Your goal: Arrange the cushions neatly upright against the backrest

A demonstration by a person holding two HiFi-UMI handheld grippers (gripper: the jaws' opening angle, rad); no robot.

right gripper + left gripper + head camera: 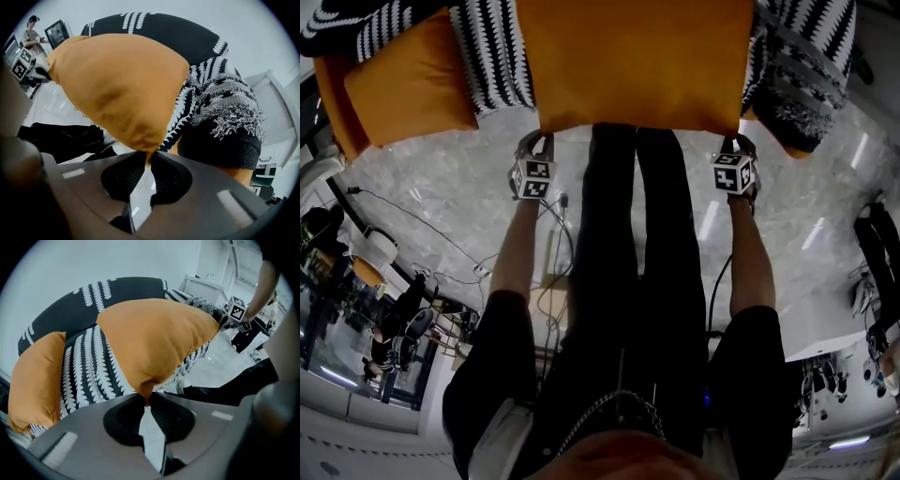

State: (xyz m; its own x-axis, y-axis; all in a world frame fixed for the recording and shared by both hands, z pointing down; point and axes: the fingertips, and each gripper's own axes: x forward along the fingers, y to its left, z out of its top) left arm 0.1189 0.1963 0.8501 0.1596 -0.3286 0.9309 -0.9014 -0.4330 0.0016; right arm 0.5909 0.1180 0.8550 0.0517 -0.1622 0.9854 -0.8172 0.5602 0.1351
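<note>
A large orange cushion [637, 66] hangs in front of the black-and-white patterned sofa [492, 56], held by its two near corners. My left gripper [534, 142] is shut on the left corner, and in the left gripper view the fabric tip is pinched between the jaws of the left gripper [144, 397]. My right gripper [738, 142] is shut on the right corner, which the right gripper view shows clamped in the right gripper [149, 157]. A smaller orange cushion [33, 376] leans at the sofa's left end. The dark backrest [70, 303] curves behind.
A black and grey fringed cushion [229, 117] lies at the sofa's right end. The person's black-clad legs [637, 234] stand on the pale marble floor, where cables [441, 234] trail at the left. White furniture [206, 287] stands beyond the sofa.
</note>
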